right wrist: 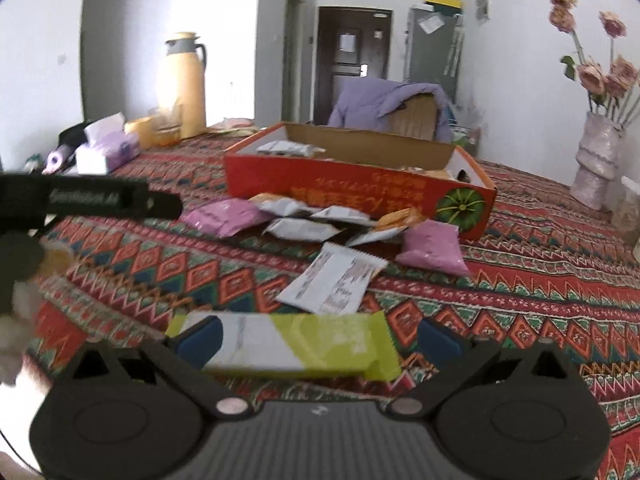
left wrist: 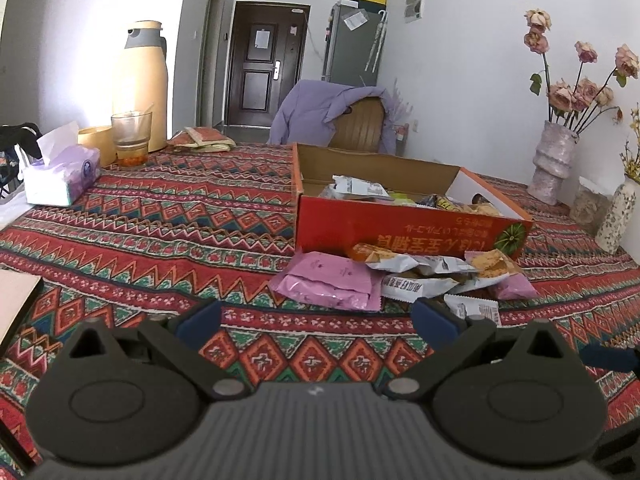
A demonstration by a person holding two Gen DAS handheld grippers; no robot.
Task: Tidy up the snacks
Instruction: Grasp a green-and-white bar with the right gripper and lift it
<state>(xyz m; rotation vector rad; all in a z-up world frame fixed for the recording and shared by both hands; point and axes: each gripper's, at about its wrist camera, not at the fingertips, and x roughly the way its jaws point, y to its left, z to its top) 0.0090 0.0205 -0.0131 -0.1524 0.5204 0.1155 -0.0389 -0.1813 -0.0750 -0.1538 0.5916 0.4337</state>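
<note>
Partly done: several snacks sit inside the red box (left wrist: 400,228); loose packets (right wrist: 320,224) lie just before it. Left gripper (left wrist: 316,320) spread, empty; right gripper (right wrist: 316,340) spread around a green wrapper (right wrist: 320,340), unclenched.

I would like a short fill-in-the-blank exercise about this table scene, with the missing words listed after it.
1. The snack box is mostly ____ outside.
2. A green-and-white packet lies between the fingers of the ____ gripper.
3. The left gripper holds ____.
4. The vase holds ____.

Missing words: red; right; nothing; flowers

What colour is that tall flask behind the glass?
Pale yellow flask with a grey top, clearest in the left wrist view.
</note>
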